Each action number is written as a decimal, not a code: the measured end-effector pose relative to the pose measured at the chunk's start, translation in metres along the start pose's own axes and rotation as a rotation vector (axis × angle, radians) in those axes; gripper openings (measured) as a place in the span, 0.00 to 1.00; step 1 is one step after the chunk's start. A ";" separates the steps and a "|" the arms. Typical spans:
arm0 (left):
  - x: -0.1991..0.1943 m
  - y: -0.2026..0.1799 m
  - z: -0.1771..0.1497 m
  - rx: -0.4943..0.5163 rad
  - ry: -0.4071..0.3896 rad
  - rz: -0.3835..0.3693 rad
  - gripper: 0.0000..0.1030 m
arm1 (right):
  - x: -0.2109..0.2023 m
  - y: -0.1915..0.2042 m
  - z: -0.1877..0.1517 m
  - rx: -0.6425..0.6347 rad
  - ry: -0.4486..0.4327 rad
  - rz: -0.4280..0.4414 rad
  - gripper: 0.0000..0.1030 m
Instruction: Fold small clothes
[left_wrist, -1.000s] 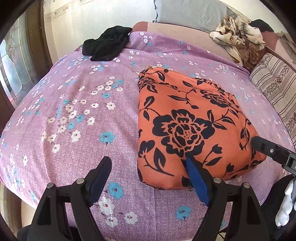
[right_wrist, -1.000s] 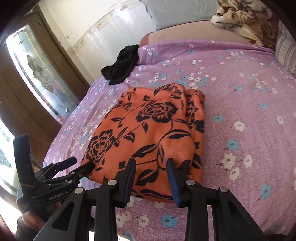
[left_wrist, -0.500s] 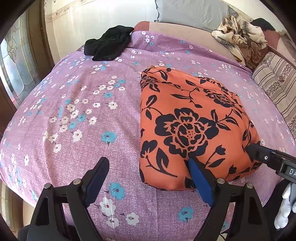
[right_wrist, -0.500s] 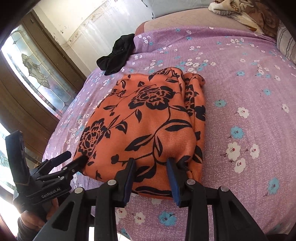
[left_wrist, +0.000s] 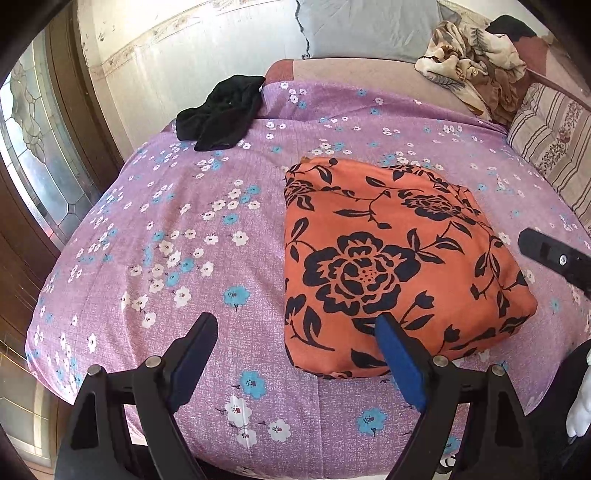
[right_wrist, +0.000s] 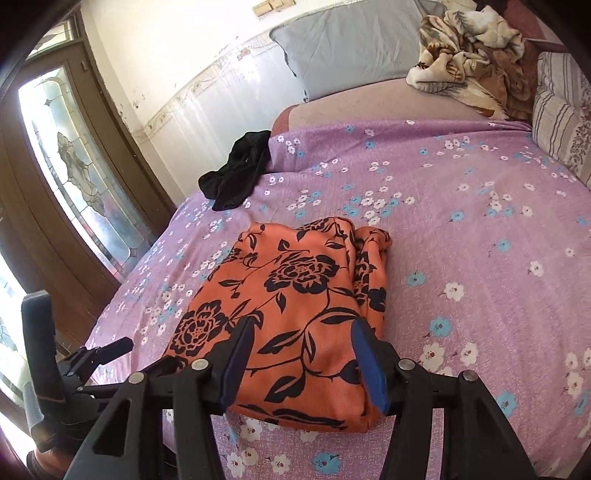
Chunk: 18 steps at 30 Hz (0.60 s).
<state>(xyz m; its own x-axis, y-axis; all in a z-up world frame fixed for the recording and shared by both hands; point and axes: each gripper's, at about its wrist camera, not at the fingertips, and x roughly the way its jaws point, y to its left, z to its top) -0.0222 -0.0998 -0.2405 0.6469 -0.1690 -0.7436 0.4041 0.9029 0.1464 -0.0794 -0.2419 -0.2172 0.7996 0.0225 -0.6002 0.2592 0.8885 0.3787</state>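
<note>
An orange garment with black flowers (left_wrist: 384, 258) lies folded into a rough rectangle on the purple flowered bedsheet (left_wrist: 177, 236); it also shows in the right wrist view (right_wrist: 295, 314). My left gripper (left_wrist: 295, 332) is open and empty, held above the garment's near left edge. My right gripper (right_wrist: 303, 339) is open and empty, held above the garment's near end. The right gripper's body (left_wrist: 554, 258) shows at the right of the left wrist view. The left gripper's body (right_wrist: 74, 365) shows at the lower left of the right wrist view.
A black garment (left_wrist: 221, 114) lies crumpled at the far left corner of the bed. A beige patterned blanket (left_wrist: 472, 62), a grey pillow (right_wrist: 351, 44) and a striped pillow (left_wrist: 550, 136) lie at the far end. A glass-panelled door (right_wrist: 74, 184) stands on the left.
My right gripper has opened from nearly closed and lifted back from the garment's near end. My left gripper has pulled back and up a little. The garment stays folded on the bed.
</note>
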 end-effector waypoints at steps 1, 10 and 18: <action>0.001 0.000 0.000 -0.004 0.001 -0.002 0.85 | 0.003 0.001 -0.001 -0.001 0.015 0.004 0.57; 0.020 -0.001 -0.007 -0.010 0.031 -0.020 0.85 | 0.050 -0.004 -0.020 0.040 0.247 0.054 0.56; 0.018 0.014 0.011 -0.016 0.032 -0.096 0.85 | 0.034 -0.019 0.002 0.147 0.167 0.133 0.57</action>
<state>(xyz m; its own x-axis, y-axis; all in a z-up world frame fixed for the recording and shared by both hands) 0.0022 -0.0946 -0.2445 0.5841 -0.2428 -0.7745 0.4533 0.8891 0.0632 -0.0566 -0.2590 -0.2434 0.7342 0.2212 -0.6419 0.2437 0.7966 0.5532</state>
